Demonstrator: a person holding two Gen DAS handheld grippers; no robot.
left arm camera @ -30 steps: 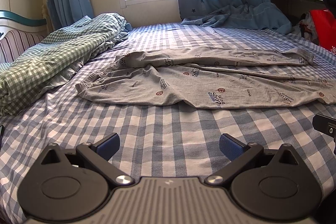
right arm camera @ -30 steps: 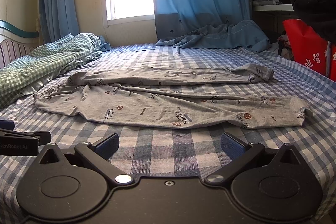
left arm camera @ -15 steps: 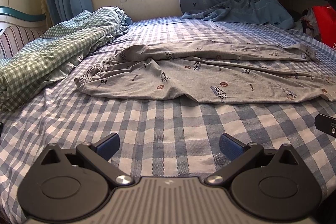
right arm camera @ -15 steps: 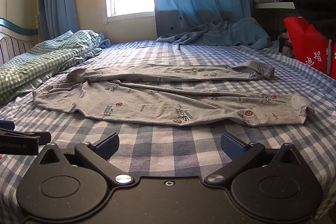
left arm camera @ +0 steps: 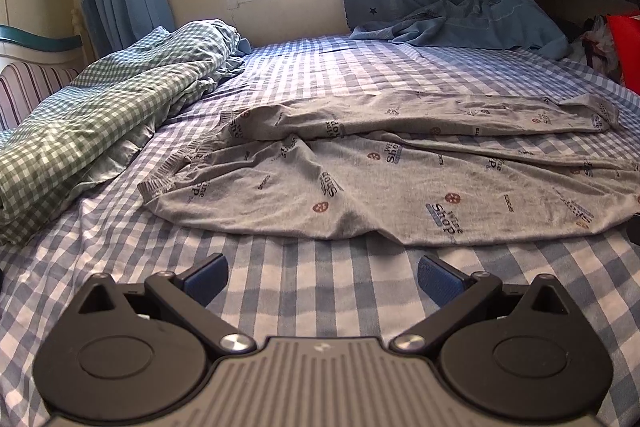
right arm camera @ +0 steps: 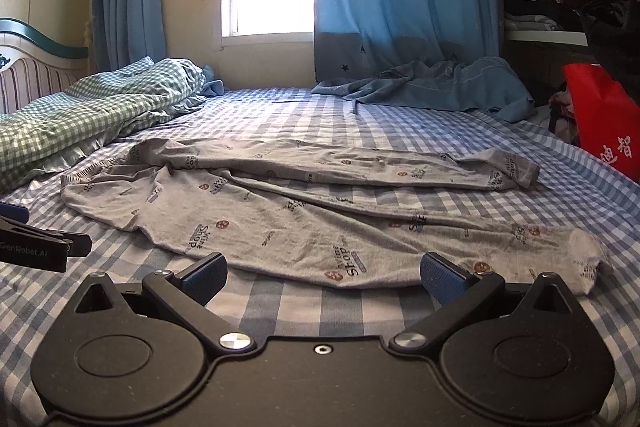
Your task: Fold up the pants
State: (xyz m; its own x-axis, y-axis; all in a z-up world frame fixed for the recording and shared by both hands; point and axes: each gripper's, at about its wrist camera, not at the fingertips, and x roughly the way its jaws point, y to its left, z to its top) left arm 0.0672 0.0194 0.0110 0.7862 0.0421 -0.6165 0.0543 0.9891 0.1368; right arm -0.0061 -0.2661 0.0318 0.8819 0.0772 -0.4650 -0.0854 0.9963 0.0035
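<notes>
Grey printed pants lie spread flat across the blue checked bed sheet, waistband to the left, two legs running right. They also show in the right wrist view. My left gripper is open and empty, just in front of the pants' near edge, towards the waist end. My right gripper is open and empty, close to the near edge of the front leg; its right fingertip overlaps that edge in the picture. The left gripper also shows in the right wrist view at the left edge.
A green checked duvet is bunched at the left by the headboard. A blue cloth lies at the far edge under the curtain. A red bag and shelves with clothes stand at the right.
Both grippers have moved forward towards the pants, which now fill more of each view. Both stay open. The pants have not moved.
</notes>
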